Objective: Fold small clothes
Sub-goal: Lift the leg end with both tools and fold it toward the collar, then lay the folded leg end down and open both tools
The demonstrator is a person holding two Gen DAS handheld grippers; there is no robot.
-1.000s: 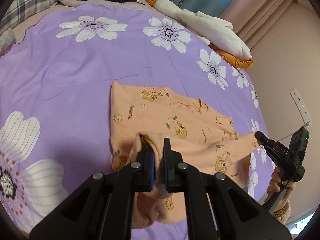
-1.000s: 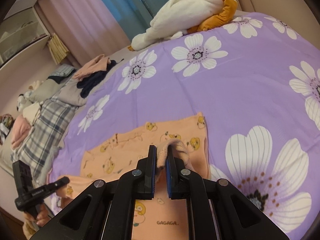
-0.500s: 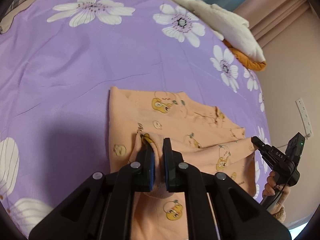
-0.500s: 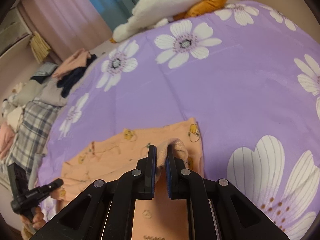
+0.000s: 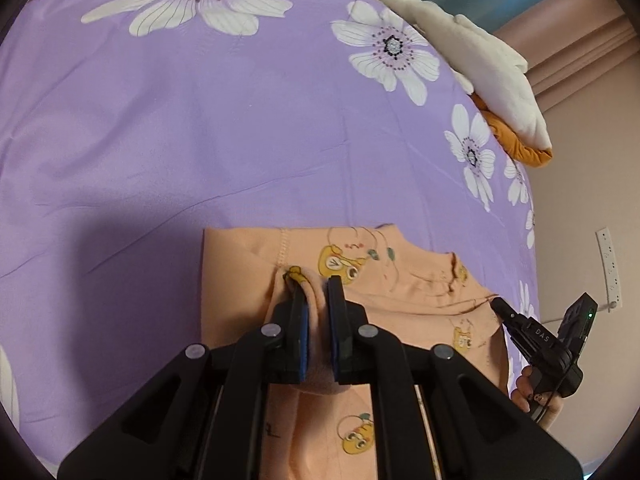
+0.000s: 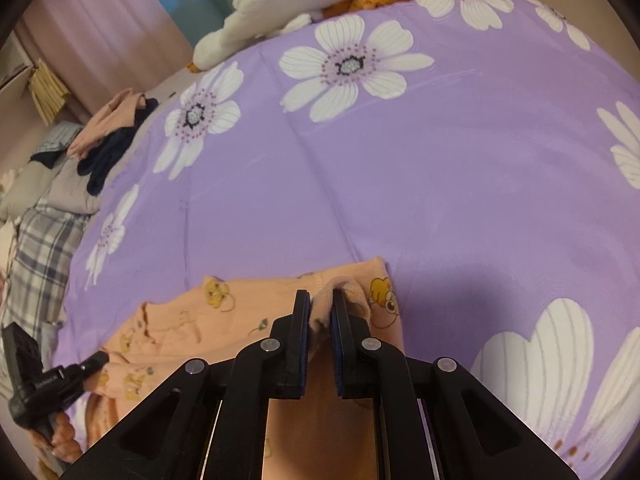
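Note:
A small peach garment [image 5: 404, 296] printed with yellow cartoon bears lies on the purple flowered bedspread [image 5: 200, 140]. My left gripper [image 5: 316, 286] is shut on a bunched corner of it, close above the garment's far left edge. In the right wrist view the same garment [image 6: 224, 316] shows, and my right gripper [image 6: 320, 300] is shut on its other corner near the far right edge. Each gripper appears in the other's view: the right one [image 5: 500, 306] at the garment's right side, the left one [image 6: 100, 358] at lower left. The held layer hangs back under both grippers.
A white and orange plush pile [image 5: 480, 64] lies along the bed's far edge by the curtains. Dark and pink clothes [image 6: 112, 132] and a plaid blanket [image 6: 36, 256] sit at the bed's left side. A wall power strip [image 5: 610, 264] hangs at right.
Both grippers moved forward and lower over the garment, carrying the held edge toward the far edge. Less of the flat garment shows ahead of the fingertips than before.

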